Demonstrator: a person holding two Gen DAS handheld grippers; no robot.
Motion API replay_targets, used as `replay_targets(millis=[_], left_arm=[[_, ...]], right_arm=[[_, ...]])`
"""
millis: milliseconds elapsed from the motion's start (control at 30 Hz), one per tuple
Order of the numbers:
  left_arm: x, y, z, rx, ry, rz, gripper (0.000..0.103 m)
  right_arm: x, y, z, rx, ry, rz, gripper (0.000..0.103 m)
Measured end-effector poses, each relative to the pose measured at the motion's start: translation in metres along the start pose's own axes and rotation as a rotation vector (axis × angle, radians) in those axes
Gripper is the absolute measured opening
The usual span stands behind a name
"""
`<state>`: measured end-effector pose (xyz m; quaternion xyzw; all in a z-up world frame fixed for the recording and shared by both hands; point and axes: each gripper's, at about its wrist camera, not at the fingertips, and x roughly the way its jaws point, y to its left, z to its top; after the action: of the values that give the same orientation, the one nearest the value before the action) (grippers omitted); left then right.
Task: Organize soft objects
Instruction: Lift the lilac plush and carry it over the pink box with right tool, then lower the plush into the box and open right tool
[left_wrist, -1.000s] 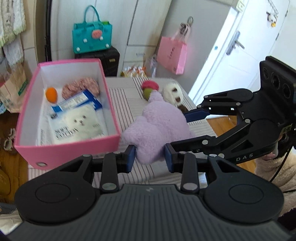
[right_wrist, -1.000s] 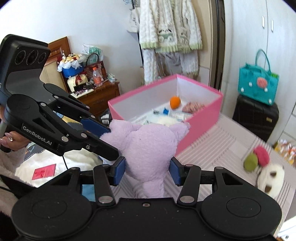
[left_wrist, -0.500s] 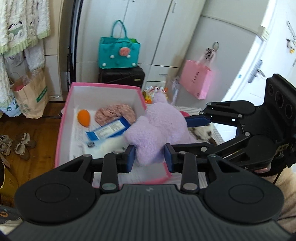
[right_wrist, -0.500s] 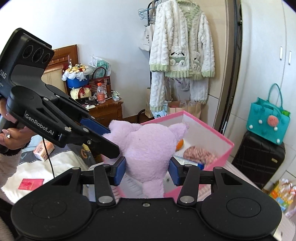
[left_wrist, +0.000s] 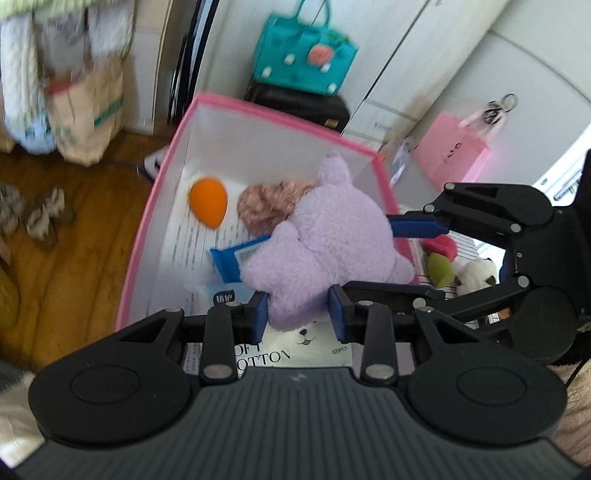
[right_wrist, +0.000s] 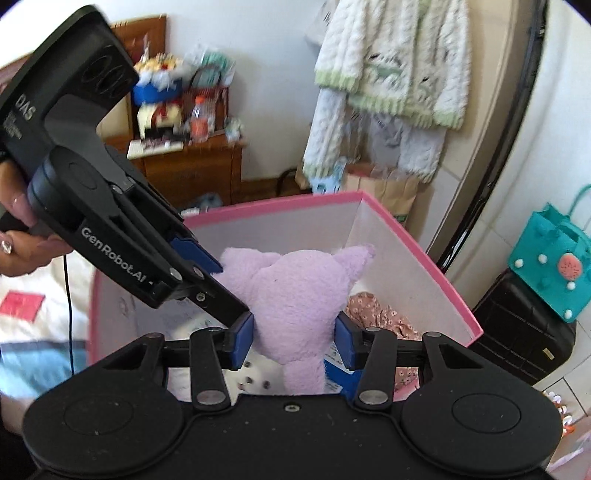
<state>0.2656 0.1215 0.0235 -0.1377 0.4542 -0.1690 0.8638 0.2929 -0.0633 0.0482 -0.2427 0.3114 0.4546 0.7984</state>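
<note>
Two grippers carrying one purple plush toy (left_wrist: 325, 240) over the pink box (left_wrist: 155, 221): left gripper (left_wrist: 298, 314) pinching a lower limb, right gripper (right_wrist: 293, 341) with fingers just closing further on the body. Hanging above the orange sponge (left_wrist: 208, 201), pink cloth (left_wrist: 264, 206) and blue packet (left_wrist: 231, 260) inside. Best lowering level, keeping clear of the rim, releasing together only once settled. Striped surface (left_wrist: 476, 247) beyond holding more toys; teal bag (left_wrist: 304, 55), wooden floor (left_wrist: 74, 240), hanging cardigan (right_wrist: 399, 62) around.
</note>
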Motion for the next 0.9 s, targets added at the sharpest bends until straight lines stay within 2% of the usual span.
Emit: replay_targets(millis=[367, 467, 600, 800, 900], left_arm=[[0.047, 0.014, 0.011, -0.075, 0.165, 0.020, 0.033], [0.053, 0.015, 0.012, -0.065, 0.205, 0.032, 0.032], [0.049, 0.016, 0.012, -0.062, 0.208, 0.020, 0.032], [0.034, 0.018, 0.016, -0.035, 0.151, 0.027, 0.034], [0.037, 0.016, 0.018, -0.018, 0.128, 0.050, 0.032]], right_arm=[[0.043, -0.011, 0.009, -0.094, 0.177, 0.042, 0.052], [0.052, -0.010, 0.012, -0.128, 0.213, 0.043, 0.052], [0.057, -0.012, 0.011, -0.124, 0.245, 0.038, 0.051], [0.063, -0.014, 0.012, -0.129, 0.293, 0.011, 0.051], [0.066, -0.014, 0.012, -0.140, 0.316, -0.029, 0.051]])
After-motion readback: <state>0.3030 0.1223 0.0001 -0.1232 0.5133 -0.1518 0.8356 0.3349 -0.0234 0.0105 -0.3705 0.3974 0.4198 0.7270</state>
